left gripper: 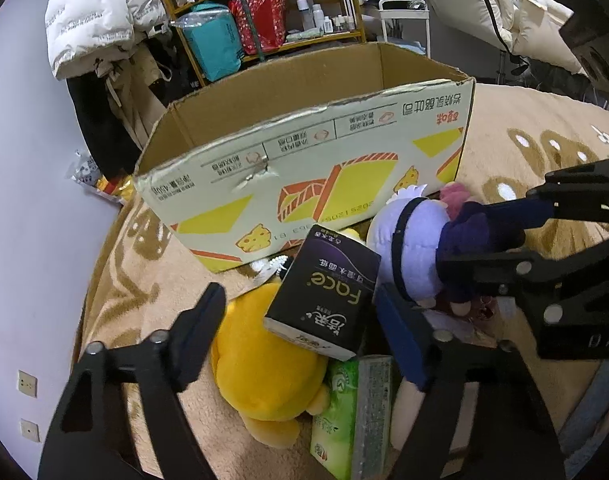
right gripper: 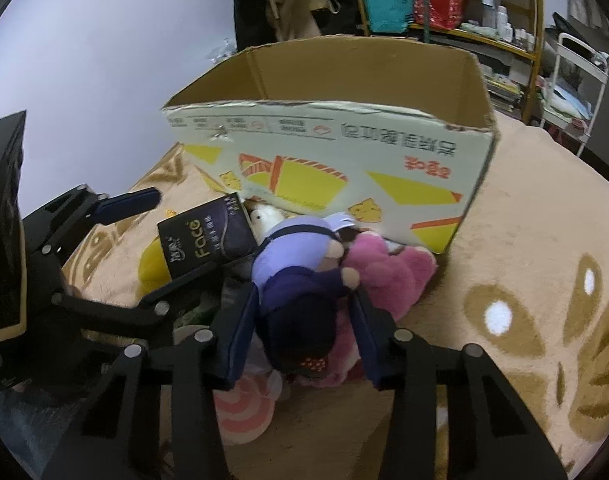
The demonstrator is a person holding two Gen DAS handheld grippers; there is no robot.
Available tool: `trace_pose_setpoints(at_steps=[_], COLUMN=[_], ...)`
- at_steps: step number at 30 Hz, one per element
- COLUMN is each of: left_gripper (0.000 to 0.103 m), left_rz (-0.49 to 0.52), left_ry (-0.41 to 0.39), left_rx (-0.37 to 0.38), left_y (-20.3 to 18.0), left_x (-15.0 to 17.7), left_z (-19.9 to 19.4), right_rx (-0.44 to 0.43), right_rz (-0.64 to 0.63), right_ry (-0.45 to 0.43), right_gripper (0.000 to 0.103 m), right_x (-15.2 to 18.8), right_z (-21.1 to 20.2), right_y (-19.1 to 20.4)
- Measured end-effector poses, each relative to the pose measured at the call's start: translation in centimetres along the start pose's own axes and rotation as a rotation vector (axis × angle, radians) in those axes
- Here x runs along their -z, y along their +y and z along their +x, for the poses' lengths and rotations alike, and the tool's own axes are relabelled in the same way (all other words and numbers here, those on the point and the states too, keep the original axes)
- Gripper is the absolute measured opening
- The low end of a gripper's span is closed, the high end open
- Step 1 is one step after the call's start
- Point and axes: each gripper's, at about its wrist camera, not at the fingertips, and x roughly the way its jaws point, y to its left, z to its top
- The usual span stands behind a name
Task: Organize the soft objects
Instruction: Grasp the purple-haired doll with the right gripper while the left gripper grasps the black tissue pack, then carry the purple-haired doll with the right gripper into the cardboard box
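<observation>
An open cardboard box [left gripper: 304, 152] stands on a beige blanket; it also shows in the right wrist view [right gripper: 344, 152]. In front of it lie a yellow plush [left gripper: 264, 368], a black "Face" tissue pack [left gripper: 324, 292], a green tissue pack [left gripper: 344, 412], a purple-and-navy doll [right gripper: 300, 280] and a pink plush [right gripper: 384, 272]. My left gripper [left gripper: 300, 328] is open around the black tissue pack and yellow plush. My right gripper [right gripper: 300, 320] is closed on the navy part of the doll [left gripper: 416, 248].
A striped pink-and-white soft item [right gripper: 244, 408] lies below the doll. A wall [left gripper: 24, 200] is on the left. Shelves [left gripper: 272, 12] with bags and bottles, hanging coats [left gripper: 96, 20] and a white cart [right gripper: 576, 80] stand behind the box.
</observation>
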Motion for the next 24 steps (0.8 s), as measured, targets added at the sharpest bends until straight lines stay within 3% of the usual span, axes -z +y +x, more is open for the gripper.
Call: trace_pose_setpoints(at_steps=[11, 13, 15, 17, 24], left_gripper=[0.071, 0.068, 0.055, 0.049, 0.048], left_rz=[0.021, 0.009, -0.013, -0.028, -0.061], left_ry=[0.018, 0.017, 0.028, 0.032, 0.008], left_rx=[-0.018, -0.012, 0.019, 0.042, 0.066], left_y=[-0.3, 0.0, 0.3, 0.5, 1.1], left_x=[0.3, 0.2, 0.2, 0.2, 0.2], left_z=[0.9, 0.8, 0.8, 0.7, -0.3], right_rx=[0.032, 0.031, 0.045, 0.055, 0.066], right_rz=[0.008, 0.002, -0.009, -0.018, -0.009], right_ry=[0.016, 0.016, 0.015, 0.014, 0.011], right_gripper=[0.045, 0.039, 0.039, 0.039, 0.039], right_x=[0.1, 0.1, 0.2, 0.2, 0.3], right_z=[1.0, 0.9, 1.0, 0.9, 0.8], right_y=[0.4, 0.6, 1.0, 1.2, 1.3])
